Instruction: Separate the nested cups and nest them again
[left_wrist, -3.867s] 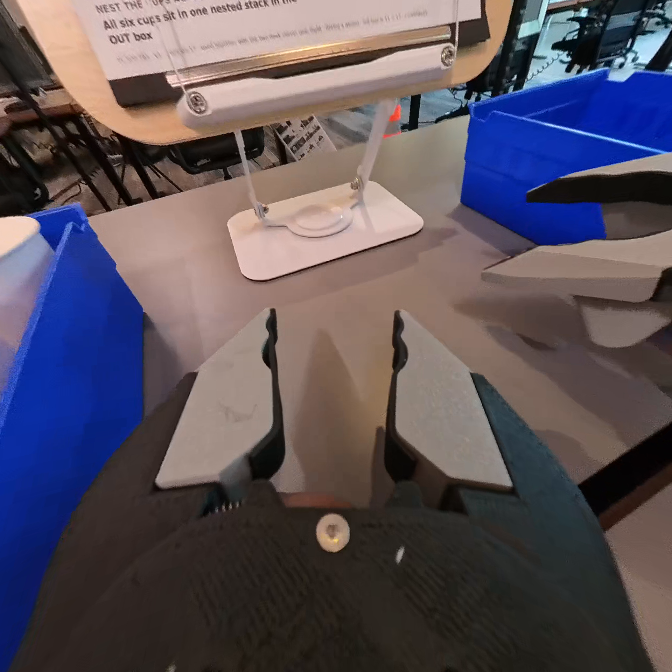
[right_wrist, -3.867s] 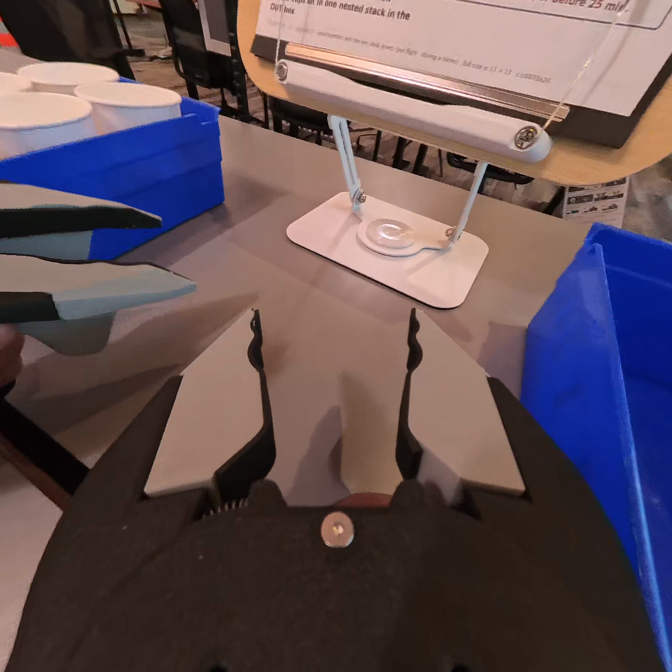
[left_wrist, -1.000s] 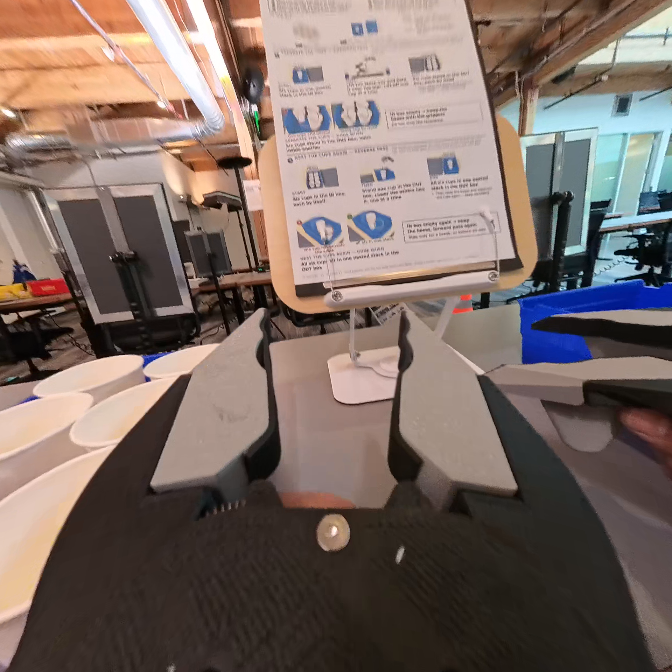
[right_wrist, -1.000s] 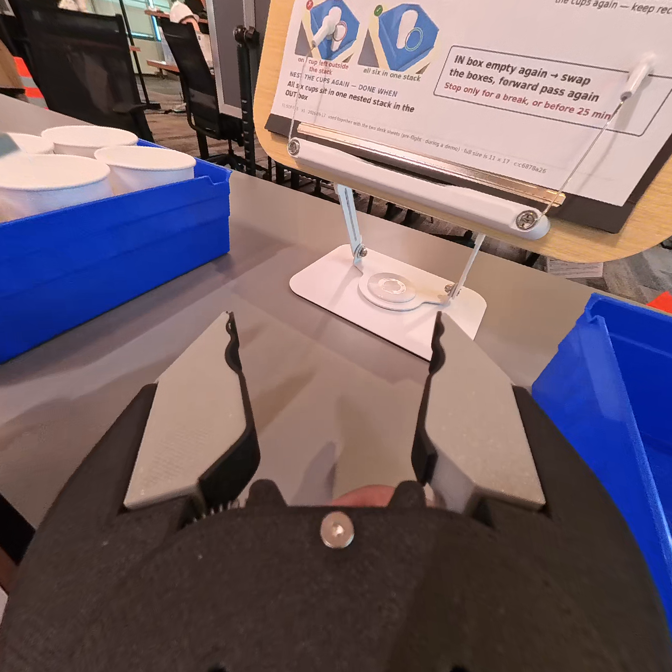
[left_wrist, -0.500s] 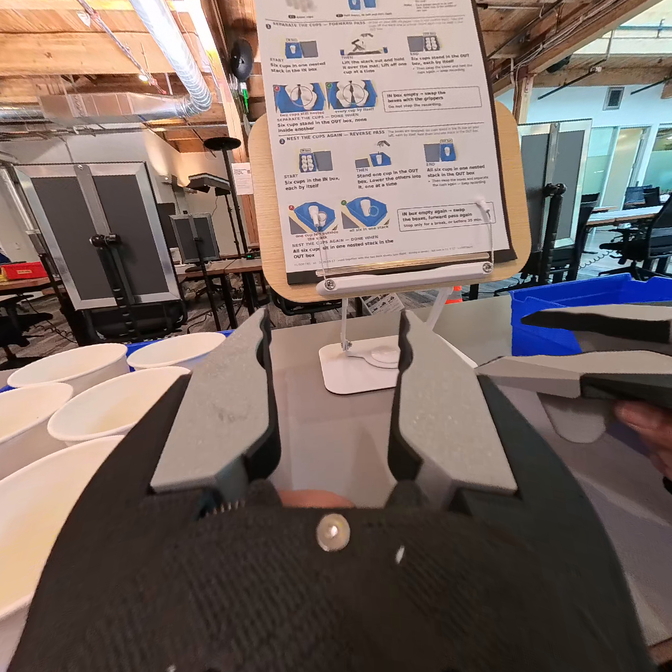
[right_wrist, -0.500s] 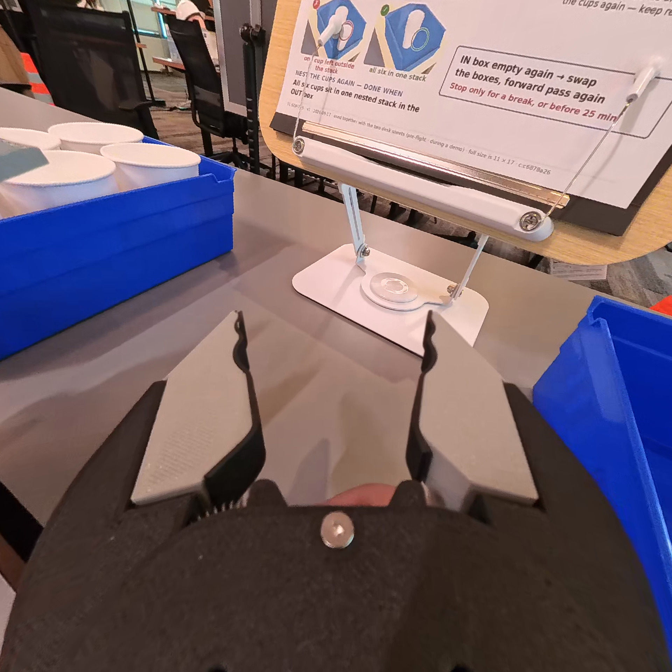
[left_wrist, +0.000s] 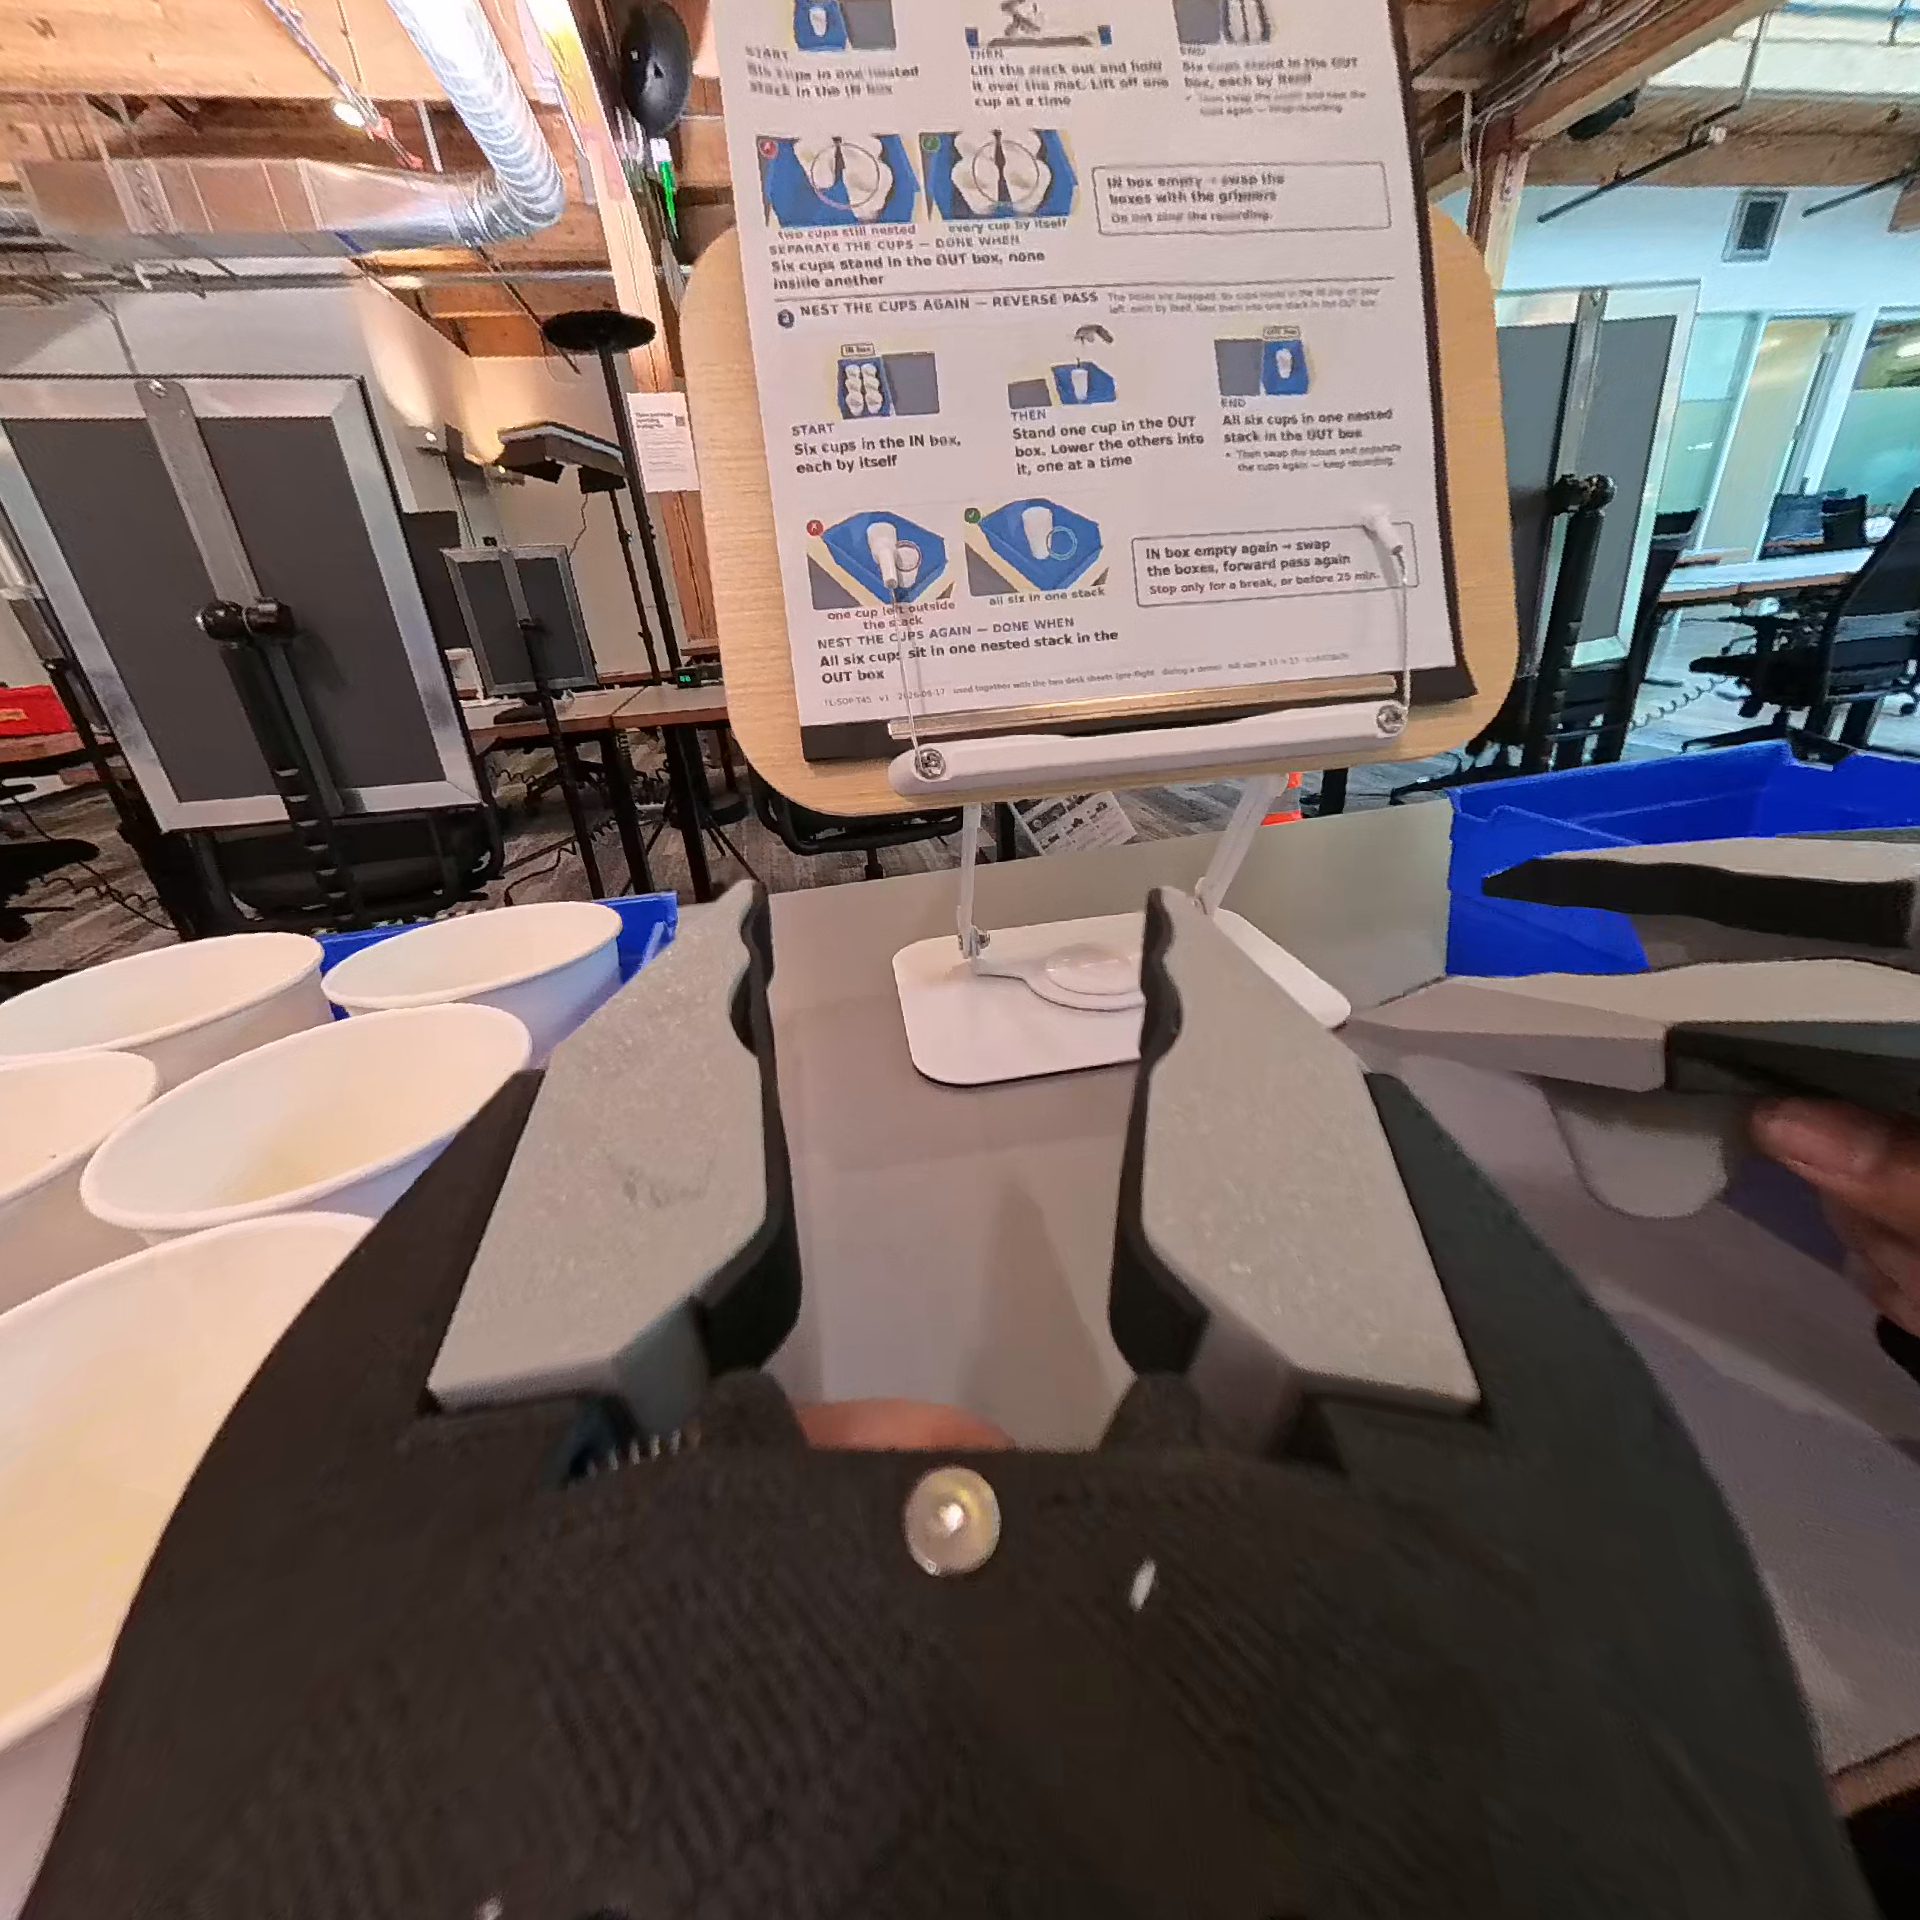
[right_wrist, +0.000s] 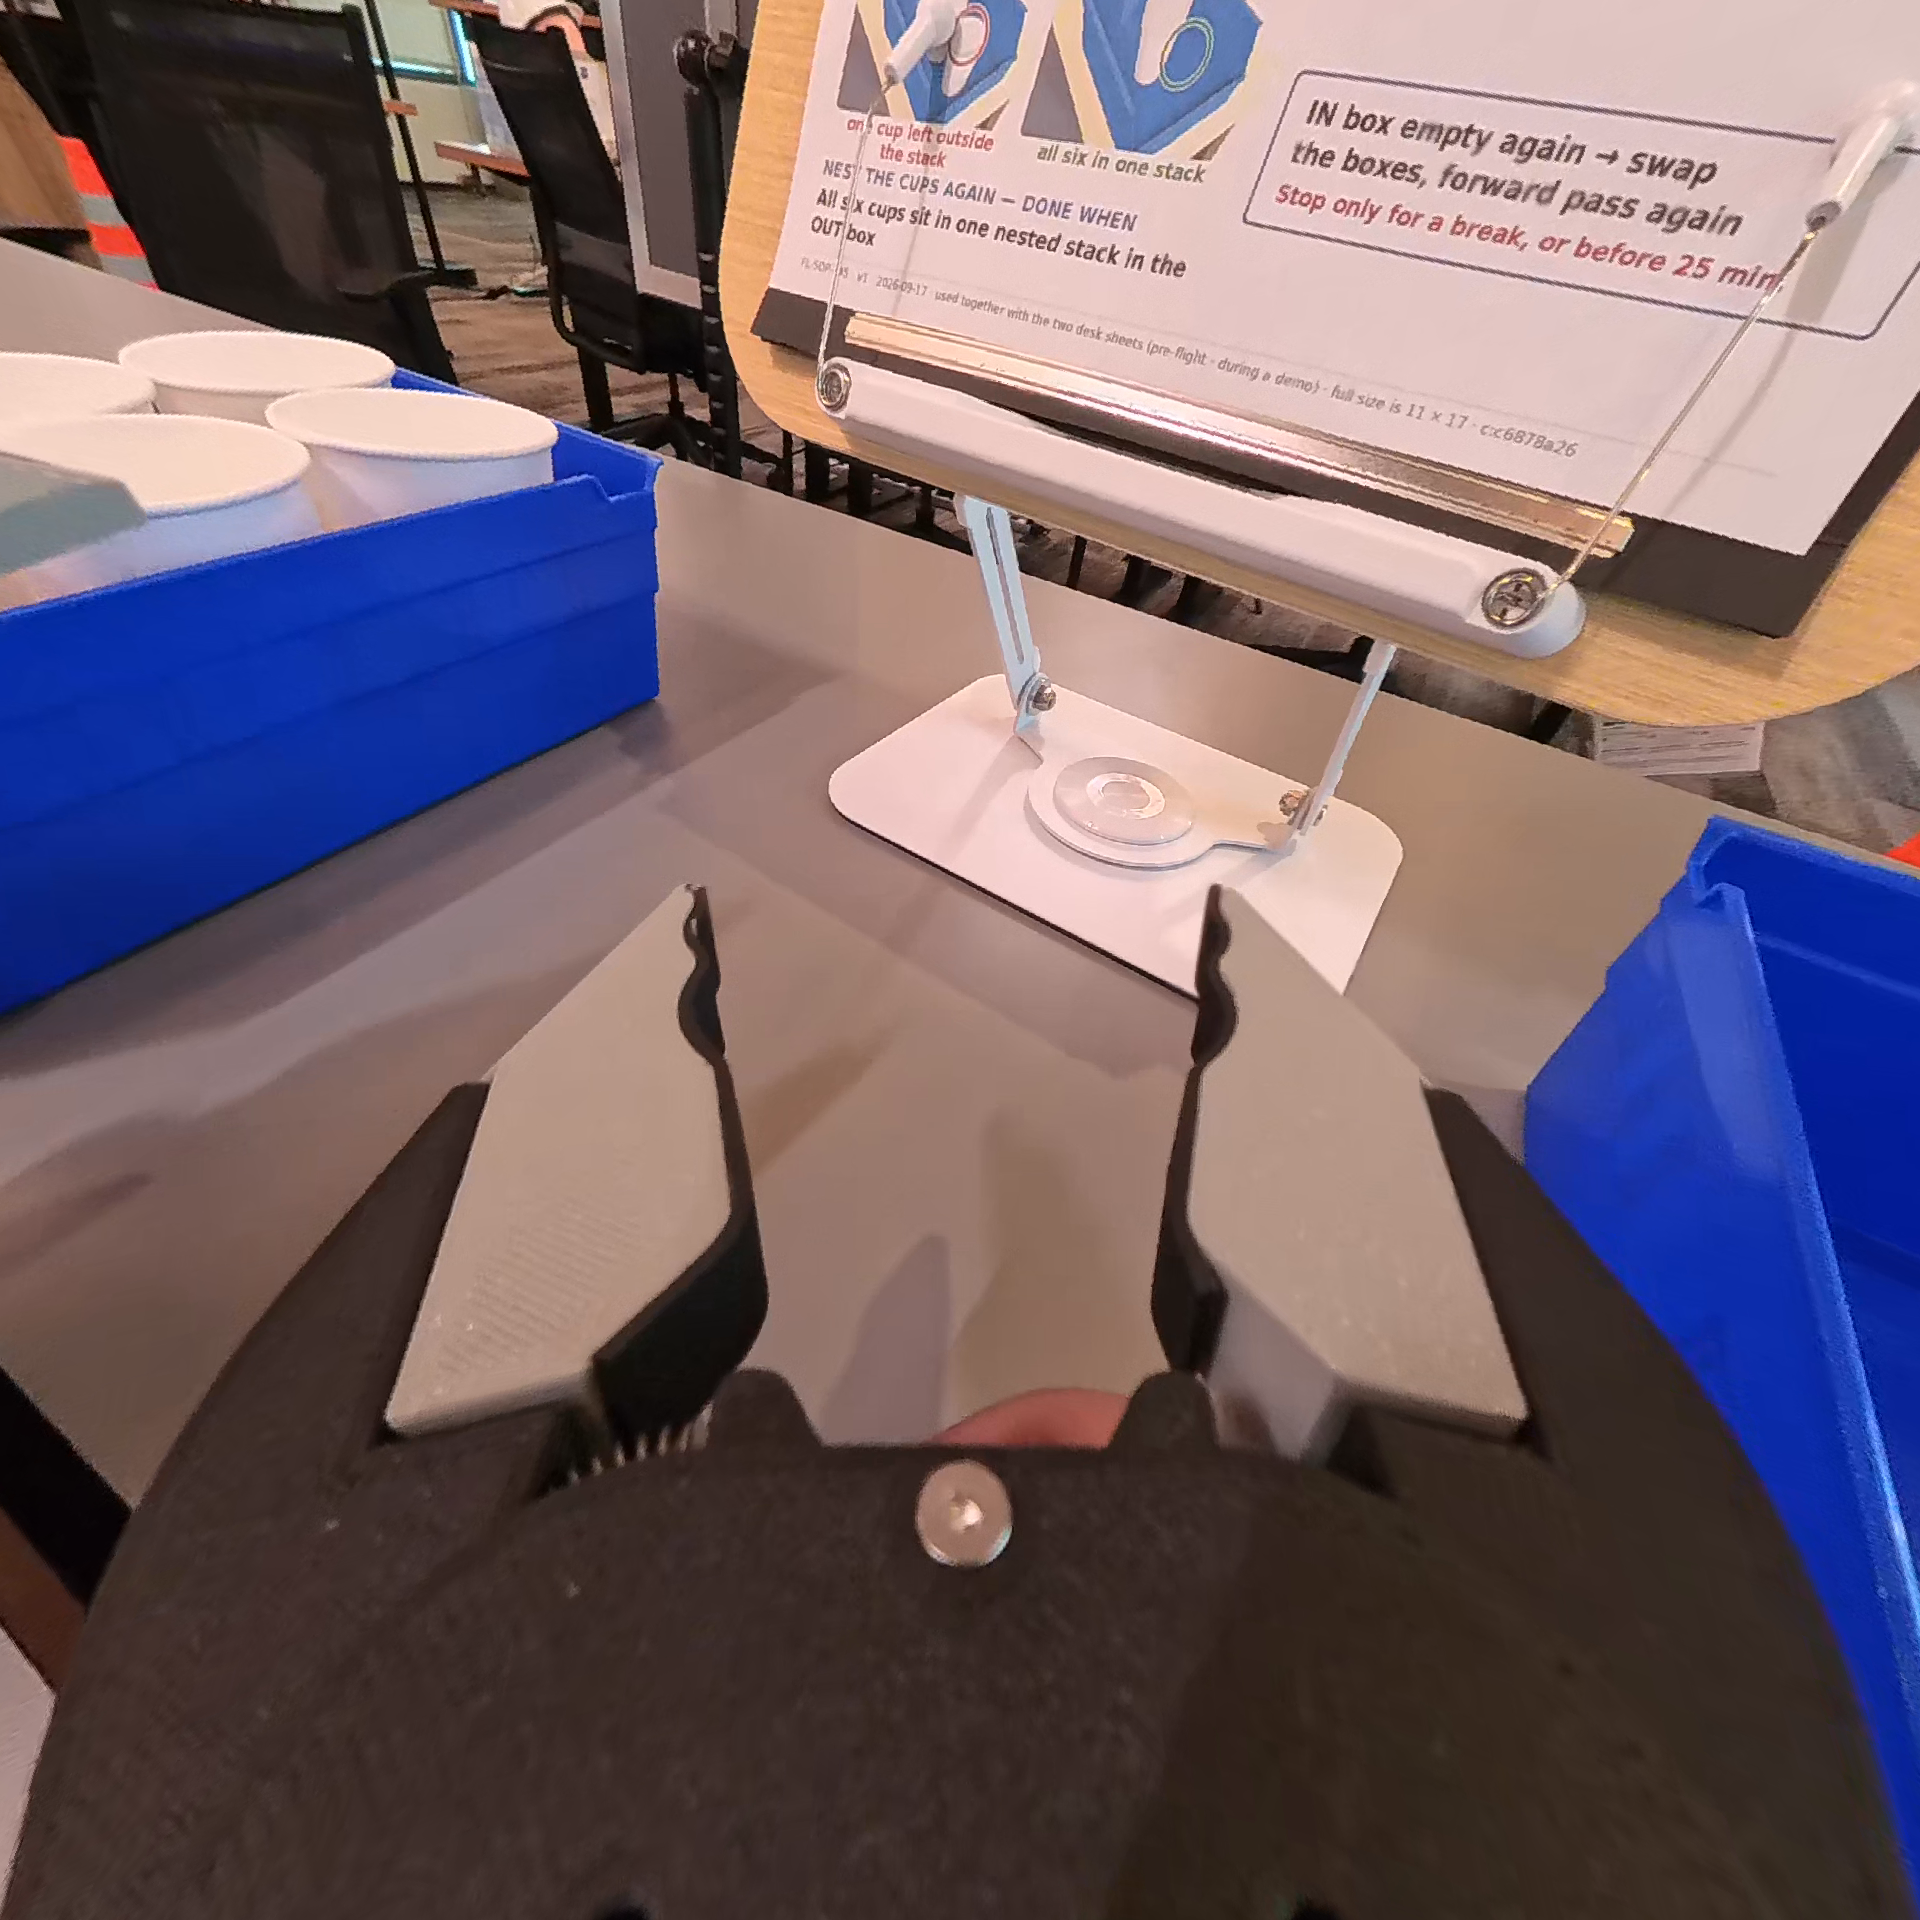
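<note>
Landmark: white stand bearing instruction sheet, mid-table.
White cups stand singly, upright, in blue bin left of stand. None nested.
Second blue bin right of stand; contents mostly hidden.
Left gripper: spread, holding nothing, just beside cups.
Right gripper: spread, holding nothing, over bare table before stand.
Judgement: separation done; re-nesting pending.
Next: left gripper pinches nearest cup wall lightly, carries cup to right bin.

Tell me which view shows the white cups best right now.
The left wrist view: the cups sit close, open tops facing the camera, standing apart. The right wrist view shows only the rims and upper walls of some cups above the blue bin.
</note>
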